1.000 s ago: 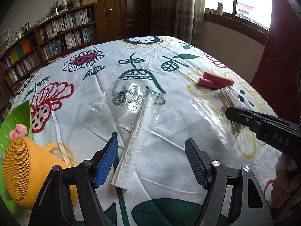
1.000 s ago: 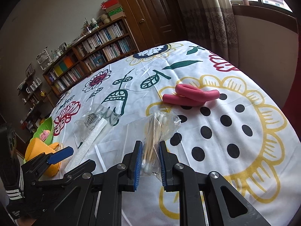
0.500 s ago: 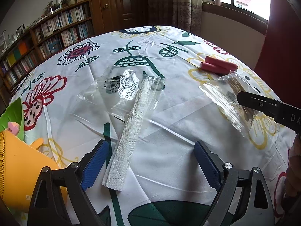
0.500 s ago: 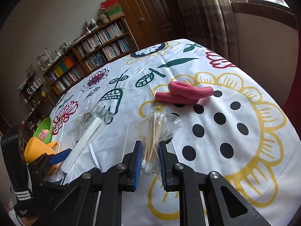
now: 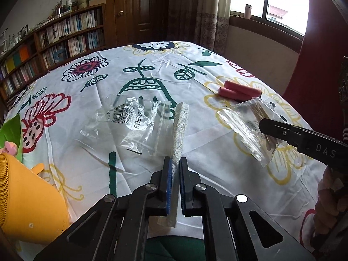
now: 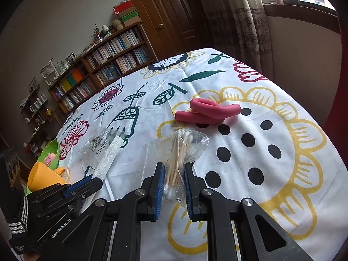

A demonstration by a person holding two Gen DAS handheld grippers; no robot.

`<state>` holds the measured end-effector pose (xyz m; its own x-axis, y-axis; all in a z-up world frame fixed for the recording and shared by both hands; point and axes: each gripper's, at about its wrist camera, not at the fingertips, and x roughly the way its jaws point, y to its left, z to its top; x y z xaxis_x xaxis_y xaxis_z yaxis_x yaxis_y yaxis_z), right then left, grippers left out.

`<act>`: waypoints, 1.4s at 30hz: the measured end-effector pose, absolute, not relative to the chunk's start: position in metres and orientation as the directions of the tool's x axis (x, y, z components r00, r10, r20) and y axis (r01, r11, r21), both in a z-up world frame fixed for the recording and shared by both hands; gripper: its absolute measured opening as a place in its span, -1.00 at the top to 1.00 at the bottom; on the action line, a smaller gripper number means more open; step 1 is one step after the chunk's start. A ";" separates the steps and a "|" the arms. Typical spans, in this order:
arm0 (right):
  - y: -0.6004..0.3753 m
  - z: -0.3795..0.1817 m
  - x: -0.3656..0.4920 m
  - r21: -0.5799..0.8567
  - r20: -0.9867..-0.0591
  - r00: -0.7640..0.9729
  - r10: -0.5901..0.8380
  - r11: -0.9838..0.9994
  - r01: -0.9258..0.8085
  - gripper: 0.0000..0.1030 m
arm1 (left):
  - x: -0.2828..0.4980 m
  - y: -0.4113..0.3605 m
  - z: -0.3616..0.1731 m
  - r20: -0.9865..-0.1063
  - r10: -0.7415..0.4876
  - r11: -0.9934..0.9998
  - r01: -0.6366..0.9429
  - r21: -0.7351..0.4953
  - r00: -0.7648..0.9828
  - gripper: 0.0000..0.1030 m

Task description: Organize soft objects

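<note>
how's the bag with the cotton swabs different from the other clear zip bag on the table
The clear plastic bag of wooden cotton swabs is full and pinched in the right gripper; the clear zip bag with the barcode label looks empty and nothing grips it. The swab bag is bunched around its bundle, the barcode bag lies flat and crinkled on the flowered tablecloth. Both are transparent and printed 100PCS.

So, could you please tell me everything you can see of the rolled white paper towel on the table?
The rolled paper towel is a long, narrow white roll with an embossed, dimpled texture, soft and slightly flattened. It lies lengthwise on the floral tablecloth, pointing away from the left gripper, whose blue-padded jaws are closed on its near part; a short end sticks out behind them. Its far end rests against the edge of an empty clear zip bag printed with a barcode.
</note>
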<state>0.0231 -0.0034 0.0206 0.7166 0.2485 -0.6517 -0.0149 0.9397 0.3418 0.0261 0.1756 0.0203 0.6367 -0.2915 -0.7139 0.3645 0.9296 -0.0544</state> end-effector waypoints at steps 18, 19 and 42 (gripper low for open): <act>0.011 0.034 0.026 0.330 -0.635 0.734 0.241 0.944 -0.025 0.64 | 0.013 0.254 0.089 -0.545 -0.269 0.963 0.240 -0.126 0.794 0.88; 0.013 0.036 0.027 0.328 -0.633 0.735 0.243 0.944 -0.030 0.64 | 0.012 0.259 0.091 -0.538 -0.259 0.966 0.229 -0.124 0.802 0.88; 0.149 0.102 0.055 0.291 -0.535 0.727 0.431 0.902 -0.320 0.64 | -0.009 0.405 0.085 -0.510 0.042 0.989 -0.108 -0.101 0.859 0.88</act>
<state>0.0548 0.1493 0.1020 0.7266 0.4307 -0.5354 -0.3204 0.9016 0.2905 -0.0093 0.4048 0.0846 0.8594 0.0421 -0.5096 -0.1081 0.9890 -0.1007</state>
